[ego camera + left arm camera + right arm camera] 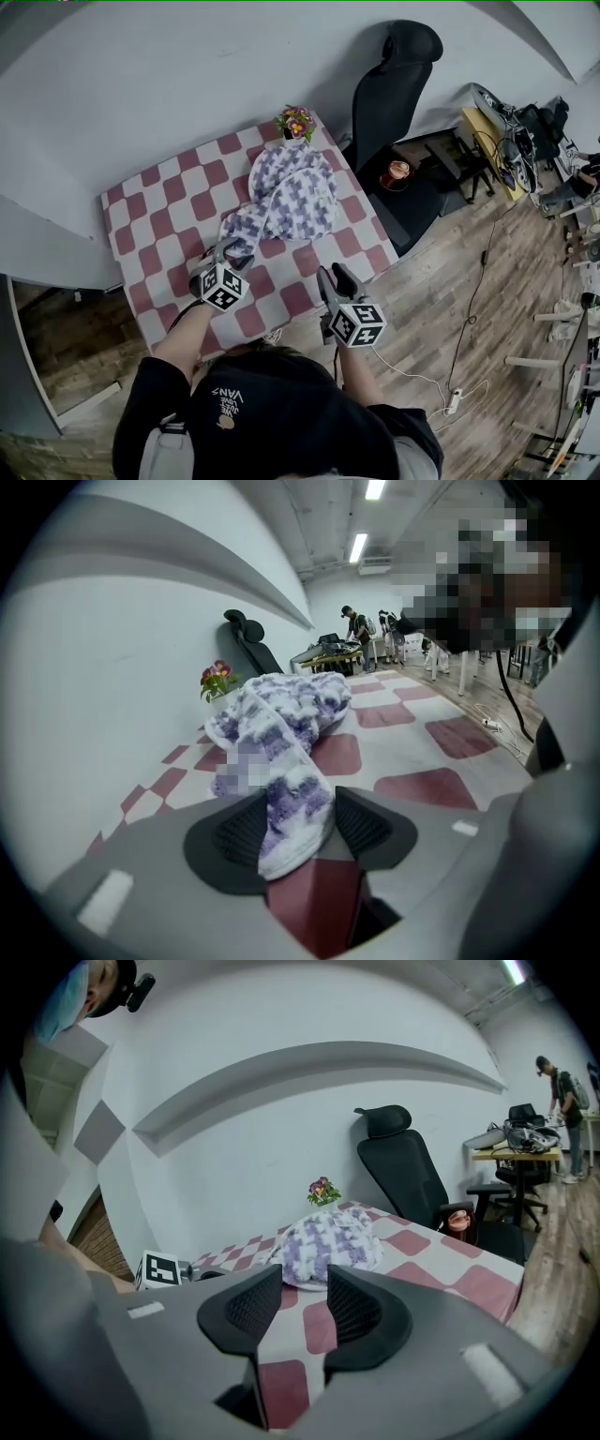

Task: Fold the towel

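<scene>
A purple-and-white fluffy towel [292, 195] lies crumpled on the red-and-white checked table [169, 225], with one end trailing toward me. My left gripper [234, 251] is at that near end. In the left gripper view the towel's tip [286, 808] lies between the two pads of the left gripper [298, 829], which stand wide and do not visibly squeeze it. My right gripper [333, 277] hovers over the table's front right, short of the towel [333, 1239]. Its jaws [305, 1309] are apart with only tablecloth showing between them.
A small pot of flowers [295, 122] stands at the table's back edge against the wall. A black office chair [394, 75] and a low stand with a red cup [397, 172] are to the right of the table. Wooden floor with cables lies beyond.
</scene>
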### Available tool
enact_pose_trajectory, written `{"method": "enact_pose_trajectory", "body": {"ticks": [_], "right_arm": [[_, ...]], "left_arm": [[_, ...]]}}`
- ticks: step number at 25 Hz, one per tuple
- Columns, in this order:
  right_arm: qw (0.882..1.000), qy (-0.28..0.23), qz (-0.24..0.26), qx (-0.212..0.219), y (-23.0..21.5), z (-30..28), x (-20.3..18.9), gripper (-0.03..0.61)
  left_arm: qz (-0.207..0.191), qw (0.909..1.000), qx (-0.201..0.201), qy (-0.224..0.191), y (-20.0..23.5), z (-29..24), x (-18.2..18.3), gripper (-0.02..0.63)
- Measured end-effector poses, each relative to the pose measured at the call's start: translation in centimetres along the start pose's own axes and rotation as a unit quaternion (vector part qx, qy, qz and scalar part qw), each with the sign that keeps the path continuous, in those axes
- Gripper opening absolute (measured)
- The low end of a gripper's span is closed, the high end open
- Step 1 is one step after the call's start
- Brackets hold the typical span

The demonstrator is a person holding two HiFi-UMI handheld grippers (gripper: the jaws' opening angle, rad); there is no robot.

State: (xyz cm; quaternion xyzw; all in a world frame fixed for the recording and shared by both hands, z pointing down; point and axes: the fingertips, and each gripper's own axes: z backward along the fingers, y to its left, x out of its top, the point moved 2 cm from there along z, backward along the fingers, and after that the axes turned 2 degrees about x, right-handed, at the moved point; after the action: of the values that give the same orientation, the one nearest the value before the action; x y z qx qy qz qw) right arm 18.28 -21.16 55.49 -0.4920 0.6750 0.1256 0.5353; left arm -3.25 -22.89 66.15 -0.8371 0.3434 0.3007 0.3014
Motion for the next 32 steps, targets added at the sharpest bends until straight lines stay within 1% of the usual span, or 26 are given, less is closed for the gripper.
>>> {"method": "enact_pose_trajectory", "body": {"ticks": [2,4,6,8,10,13,16,19,23,25,27,32], "right_arm": [[1.000,0.002,0.000,0.001,0.2,-0.1,-0.1,0.140],[1.000,0.003,0.000,0.004,0.4,-0.2,-0.1,0.141],[1.000,0.001,0.000,0.007,0.7,-0.2,-0.1,0.140],[1.000,0.000,0.003,0.009,1.0,0.0,-0.1,0.141],[1.000,0.000,0.007,0.009,1.2,0.0,-0.2,0.140],[1.000,0.002,0.012,0.010,1.6,-0.2,-0.5,0.140],[1.000,0.001,0.018,0.009,1.7,-0.5,-0.4,0.141],[1.000,-0.003,0.029,0.006,1.8,-1.0,0.1,0.141],[0.998,0.002,0.055,0.008,2.2,-2.1,0.5,0.141],[0.997,0.010,0.077,0.011,2.5,-3.1,0.7,0.176],[0.993,0.022,0.112,0.012,2.6,-4.5,1.1,0.209],[0.984,0.048,0.168,0.023,2.4,-9.7,3.3,0.227]], "left_arm": [[0.006,0.9999,-0.011,0.001,-0.3,-0.1,-0.1,0.208],[0.003,0.9998,-0.019,0.008,-0.6,-0.2,-0.1,0.158],[-0.005,0.9998,-0.014,0.015,-0.7,0.1,-0.2,0.064],[-0.008,0.9998,-0.012,0.014,-0.8,0.7,-0.1,0.060],[-0.010,0.9999,-0.012,0.003,-0.6,1.6,0.4,0.054],[-0.012,0.9992,-0.018,-0.033,-0.5,3.8,1.6,0.049],[-0.036,0.9965,-0.026,-0.071,-0.8,6.9,2.8,0.048],[-0.052,0.9939,-0.032,-0.092,-1.1,9.9,2.8,0.048],[-0.064,0.9927,-0.028,-0.098,-1.4,13.3,1.7,0.048],[-0.071,0.9919,-0.033,-0.100,-1.8,14.6,1.0,0.048],[-0.072,0.9917,-0.040,-0.099,-2.3,15.8,0.2,0.048],[-0.068,0.9928,-0.057,-0.080,-3.5,17.7,-2.2,0.048]]}}
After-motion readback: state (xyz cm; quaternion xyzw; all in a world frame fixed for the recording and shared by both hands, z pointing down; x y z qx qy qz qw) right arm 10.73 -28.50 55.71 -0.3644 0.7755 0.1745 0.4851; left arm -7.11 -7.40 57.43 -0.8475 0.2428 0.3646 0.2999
